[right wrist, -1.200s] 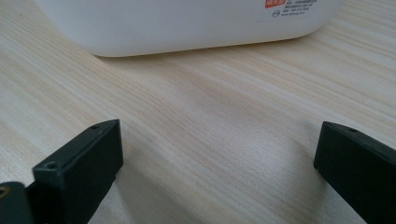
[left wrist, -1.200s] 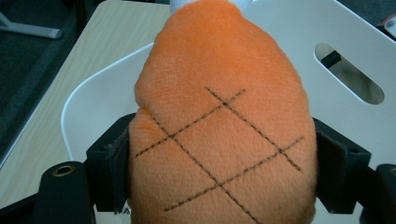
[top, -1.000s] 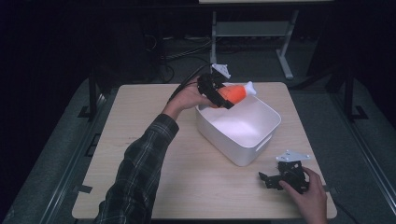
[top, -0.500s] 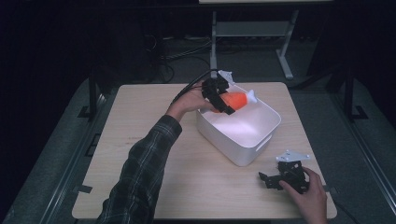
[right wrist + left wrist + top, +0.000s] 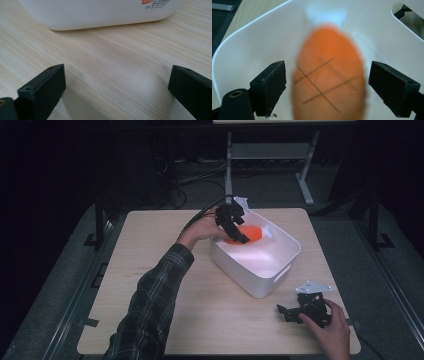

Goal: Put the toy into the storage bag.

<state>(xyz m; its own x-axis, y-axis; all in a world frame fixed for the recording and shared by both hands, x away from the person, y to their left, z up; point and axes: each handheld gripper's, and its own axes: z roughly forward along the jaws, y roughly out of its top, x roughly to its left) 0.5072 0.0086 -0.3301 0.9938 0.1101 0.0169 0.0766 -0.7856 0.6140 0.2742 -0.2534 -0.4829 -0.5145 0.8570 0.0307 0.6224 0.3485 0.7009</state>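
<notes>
Hovering over the white bin [image 5: 260, 265], the left tongs [image 5: 235, 227] are seen parted around an orange carrot toy [image 5: 329, 75], its long axis running straight ahead between the jaws, inside the bin. The right tongs [image 5: 302, 310] are rested apart on the tabletop [image 5: 150, 270], farther from the toy.

Hand-held gripper [image 5: 327, 87] jaws spread wide; blurred orange object [image 5: 329, 75] between them, white tub [image 5: 262, 40] behind
</notes>
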